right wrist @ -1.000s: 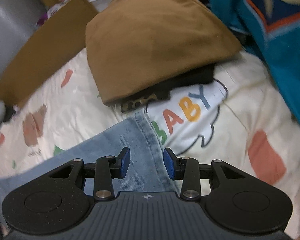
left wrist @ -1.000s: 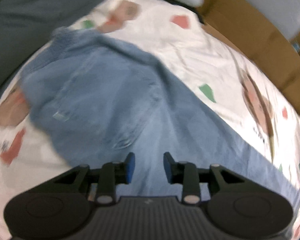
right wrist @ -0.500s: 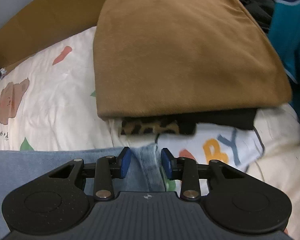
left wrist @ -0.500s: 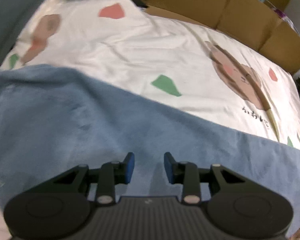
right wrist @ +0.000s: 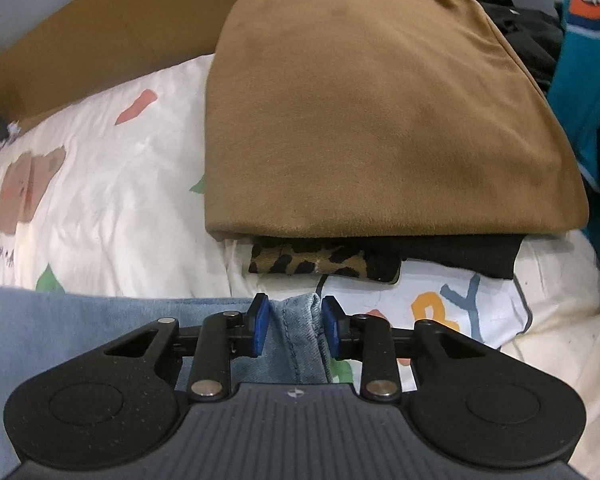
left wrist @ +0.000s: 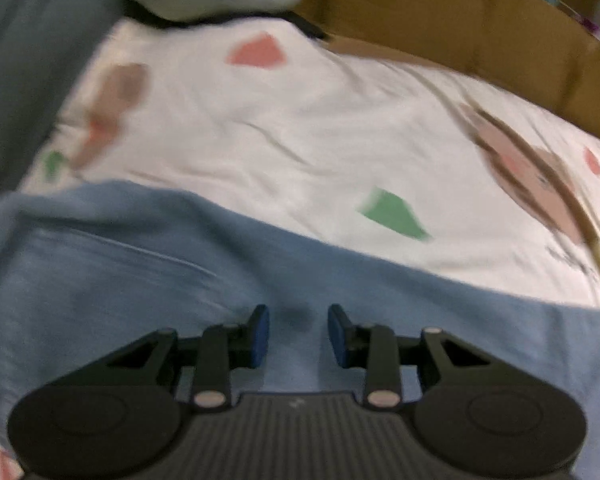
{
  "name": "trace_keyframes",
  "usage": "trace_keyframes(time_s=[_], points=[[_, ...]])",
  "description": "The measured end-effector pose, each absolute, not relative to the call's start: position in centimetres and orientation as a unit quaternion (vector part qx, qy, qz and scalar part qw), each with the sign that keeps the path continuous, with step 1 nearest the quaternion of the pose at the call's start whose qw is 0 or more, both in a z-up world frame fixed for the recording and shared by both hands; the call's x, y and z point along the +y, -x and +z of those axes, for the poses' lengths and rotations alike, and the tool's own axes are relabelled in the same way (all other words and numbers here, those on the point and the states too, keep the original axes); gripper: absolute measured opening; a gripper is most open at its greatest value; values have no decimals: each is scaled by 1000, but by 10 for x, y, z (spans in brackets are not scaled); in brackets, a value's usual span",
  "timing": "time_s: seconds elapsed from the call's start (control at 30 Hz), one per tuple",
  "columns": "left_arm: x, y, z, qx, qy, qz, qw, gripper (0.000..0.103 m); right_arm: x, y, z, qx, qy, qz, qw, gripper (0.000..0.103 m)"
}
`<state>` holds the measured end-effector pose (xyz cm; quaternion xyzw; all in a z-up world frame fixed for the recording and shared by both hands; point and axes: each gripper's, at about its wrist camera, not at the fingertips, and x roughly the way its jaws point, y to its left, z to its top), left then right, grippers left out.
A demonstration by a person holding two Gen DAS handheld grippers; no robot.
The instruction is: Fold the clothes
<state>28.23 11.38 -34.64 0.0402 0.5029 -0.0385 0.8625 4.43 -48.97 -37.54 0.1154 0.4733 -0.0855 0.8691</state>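
Showing perhaps "BY" lettering (right wrist: 456, 306)

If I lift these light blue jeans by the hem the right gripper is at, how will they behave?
Probably floppy: the jeans lie flat and creased on the printed sheet, so the rest would likely hang and drag. The stitched hem bunched between the right gripper fingers looks thick, which should help against slipping. Denim this long may feel fairly heavy.

The jeans (right wrist: 100, 316) are pale blue denim. The sheet (left wrist: 320, 140) is cream, printed with brown bears and red and green patches. A tan fold (right wrist: 380, 120) tops a leopard-print piece (right wrist: 308, 262) and a black one (right wrist: 460, 258). Both tongs (left wrist: 298, 334) (right wrist: 294, 328) are black with blue pads.
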Motion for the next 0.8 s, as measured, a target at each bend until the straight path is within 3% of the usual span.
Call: trace_keyframes(time_s=[0.5, 0.8], points=[[220, -290, -310, 444, -36, 138, 885, 33, -480, -45, -358, 481, -80, -82, 869, 35], [276, -321, -341, 478, 63, 169, 859, 30, -462, -47, -338, 487, -36, -72, 870, 36]])
